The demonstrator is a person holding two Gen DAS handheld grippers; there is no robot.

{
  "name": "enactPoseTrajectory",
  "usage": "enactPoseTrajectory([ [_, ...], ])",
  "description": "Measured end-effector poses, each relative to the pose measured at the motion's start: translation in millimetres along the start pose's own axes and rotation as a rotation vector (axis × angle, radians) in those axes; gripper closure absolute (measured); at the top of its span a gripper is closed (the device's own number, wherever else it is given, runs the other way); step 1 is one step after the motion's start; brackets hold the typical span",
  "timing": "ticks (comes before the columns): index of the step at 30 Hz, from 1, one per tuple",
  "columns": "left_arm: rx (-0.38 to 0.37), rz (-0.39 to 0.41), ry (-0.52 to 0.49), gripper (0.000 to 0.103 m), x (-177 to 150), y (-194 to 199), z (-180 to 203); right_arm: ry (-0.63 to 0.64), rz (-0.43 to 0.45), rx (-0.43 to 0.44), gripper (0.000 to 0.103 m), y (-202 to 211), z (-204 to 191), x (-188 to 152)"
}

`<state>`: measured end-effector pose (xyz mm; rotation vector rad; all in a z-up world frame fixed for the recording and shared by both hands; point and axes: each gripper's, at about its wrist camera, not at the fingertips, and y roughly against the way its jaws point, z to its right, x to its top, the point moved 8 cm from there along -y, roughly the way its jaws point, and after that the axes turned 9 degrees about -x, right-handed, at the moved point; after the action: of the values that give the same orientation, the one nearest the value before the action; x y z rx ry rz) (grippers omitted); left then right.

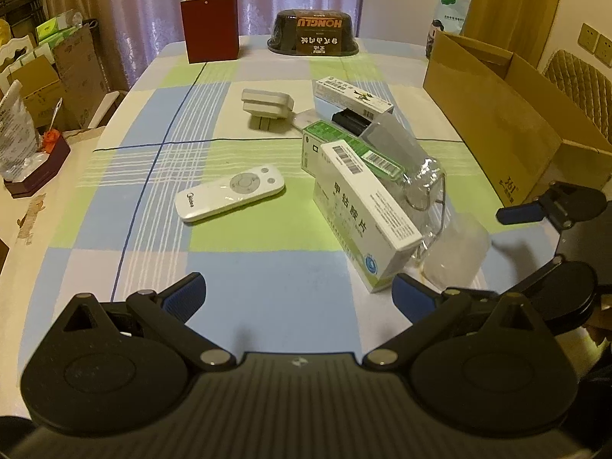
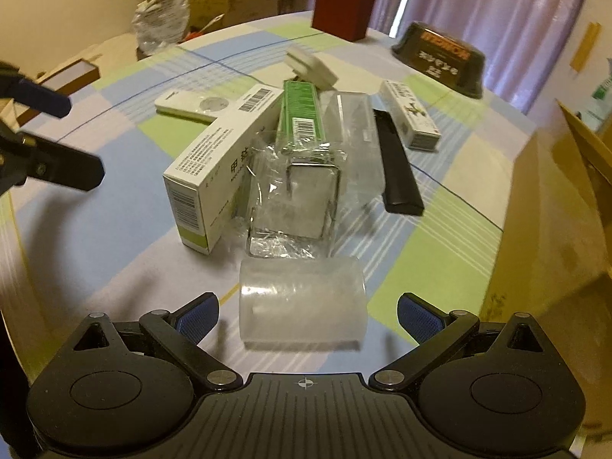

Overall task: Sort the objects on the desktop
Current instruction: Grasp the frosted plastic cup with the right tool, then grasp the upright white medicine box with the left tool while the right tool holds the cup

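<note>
**Desktop objects clustered mid-table, both grippers spread wide**

Desktop objects on a checked tablecloth [image 1: 126, 176] in blue, green and cream. Nearest the centre: white remote control [image 1: 230, 193], lying flat and apart from the rest. Further back: white power adapter [image 1: 266, 107], prongs toward the camera. To the right, a tight pile: large white medicine box [image 1: 363, 214] tilted, leaning on a green box [image 1: 344, 145]; both resting against a clear glass jar [image 2: 302, 187] lying on its side, wire bail clasp visible. Just beside the jar mouth, a frosted translucent lid [image 2: 302, 306], separate from the jar. Behind the pile: black rectangular bar [image 2: 397, 164] flat on the cloth, and a slim white box [image 2: 411, 114] next to it. At the far table edge: dark red box [image 1: 210, 26] standing upright, and a black oval container [image 1: 313, 32] with a brown label. Open cardboard carton [image 1: 508, 114] along the right side of the table.

Left gripper [image 1: 298, 294]: released, blue-padded fingers far apart, nothing between them, hovering over bare cloth short of the medicine box. Right gripper [image 2: 308, 315]: likewise released, fingers spread on either side of the frosted lid, not touching it. Right gripper also in sight at the right edge of the left wrist view.
</note>
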<state>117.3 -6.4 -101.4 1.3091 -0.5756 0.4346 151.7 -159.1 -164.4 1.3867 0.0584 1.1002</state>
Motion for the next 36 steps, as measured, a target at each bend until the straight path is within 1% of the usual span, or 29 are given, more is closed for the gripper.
enactPoseTrajectory([
  [2, -0.001, 0.001, 0.005, 0.001, 1, -3, -1, 0.003, -0.004, 0.005, 0.001, -3, 0, 0],
  [3, -0.002, 0.000, 0.007, 0.001, 1, -4, -1, 0.004, -0.006, 0.007, 0.003, -5, 0, 0],
  [4, -0.002, -0.001, 0.009, 0.001, 1, -5, -1, 0.005, -0.009, 0.009, 0.009, -7, 0, -1],
  [5, -0.003, -0.002, 0.011, 0.001, 1, -6, -1, 0.007, -0.011, 0.011, 0.020, -9, 0, -1],
  [10, -0.008, -0.007, 0.016, 0.001, 0, -12, 1, 0.013, -0.021, 0.022, 0.021, -17, 1, -2],
  [14, -0.019, -0.005, 0.020, 0.001, 3, -15, 3, 0.018, -0.015, 0.026, 0.021, -15, -1, -1],
  [15, -0.022, -0.003, 0.021, 0.001, 4, -16, 4, 0.017, -0.014, 0.026, 0.030, -15, -1, -1],
  [21, -0.043, 0.013, 0.024, 0.002, 17, -23, 12, -0.059, -0.024, -0.005, 0.030, -10, 8, -3],
  [24, -0.065, 0.022, 0.025, 0.008, 25, -29, 20, -0.091, -0.033, -0.015, 0.030, -7, 11, -8],
  [28, -0.101, 0.020, 0.019, 0.014, 32, -42, 35, -0.127, -0.043, -0.014, 0.030, -2, 14, -17],
  [30, -0.101, 0.007, 0.004, 0.025, 34, -50, 40, -0.135, -0.043, -0.015, 0.032, 0, 15, -20],
  [31, -0.100, -0.003, 0.002, 0.029, 35, -54, 42, -0.140, -0.043, -0.016, 0.032, 0, 15, -21],
  [33, -0.097, -0.022, -0.001, 0.039, 35, -61, 44, -0.148, -0.042, -0.018, 0.032, 2, 17, -23],
  [34, -0.092, -0.030, -0.005, 0.043, 35, -63, 43, -0.152, -0.040, -0.022, 0.032, 2, 18, -23],
  [35, -0.090, -0.036, -0.012, 0.050, 34, -64, 43, -0.155, -0.039, -0.026, 0.032, 2, 19, -23],
  [36, -0.088, -0.043, -0.020, 0.060, 34, -65, 43, -0.156, -0.037, -0.029, 0.032, 2, 19, -23],
])
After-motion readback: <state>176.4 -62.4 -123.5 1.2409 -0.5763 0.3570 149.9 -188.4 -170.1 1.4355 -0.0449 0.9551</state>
